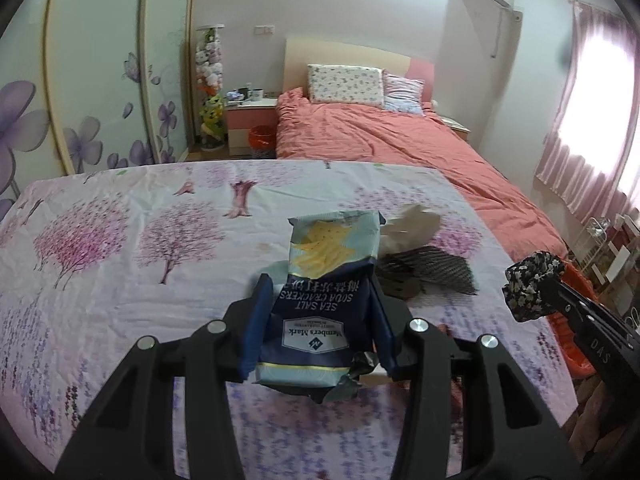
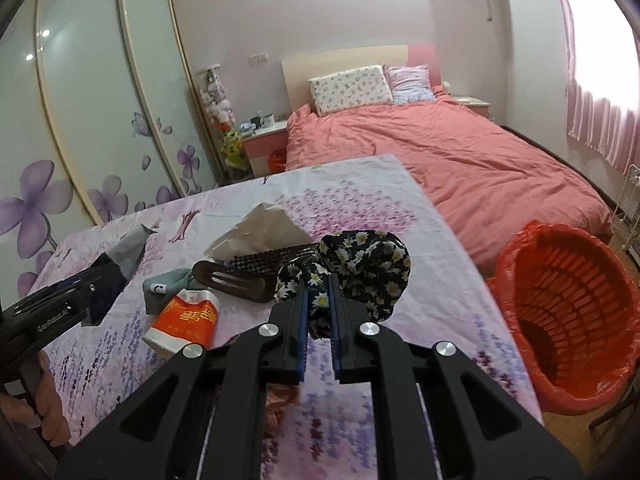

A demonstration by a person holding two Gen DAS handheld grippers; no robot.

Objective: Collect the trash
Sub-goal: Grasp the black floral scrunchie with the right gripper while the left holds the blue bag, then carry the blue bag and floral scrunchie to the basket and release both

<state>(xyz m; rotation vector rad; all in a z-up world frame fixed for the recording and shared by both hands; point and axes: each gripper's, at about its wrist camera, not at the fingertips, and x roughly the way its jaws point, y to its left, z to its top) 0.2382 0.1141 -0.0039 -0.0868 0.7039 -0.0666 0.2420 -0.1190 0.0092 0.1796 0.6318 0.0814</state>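
Tool-pinched cracker wrapper (image 1: 328,304), navy, crumpled

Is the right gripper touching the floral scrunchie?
Touching. The right wrist view shows the right gripper closed on the floral scrunchie, fabric pinched between its blue pads.

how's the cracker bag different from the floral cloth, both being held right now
The cracker bag is a flat printed foil packet, navy and pale blue; the floral cloth is soft bunched fabric, black with daisies. The bag sits between the left gripper's jaws, which stand well apart; the cloth is pinched in the right gripper's nearly closed jaws. The bag's bottom edge is torn; the cloth shows no tear. Both are gripped and lifted off the table.
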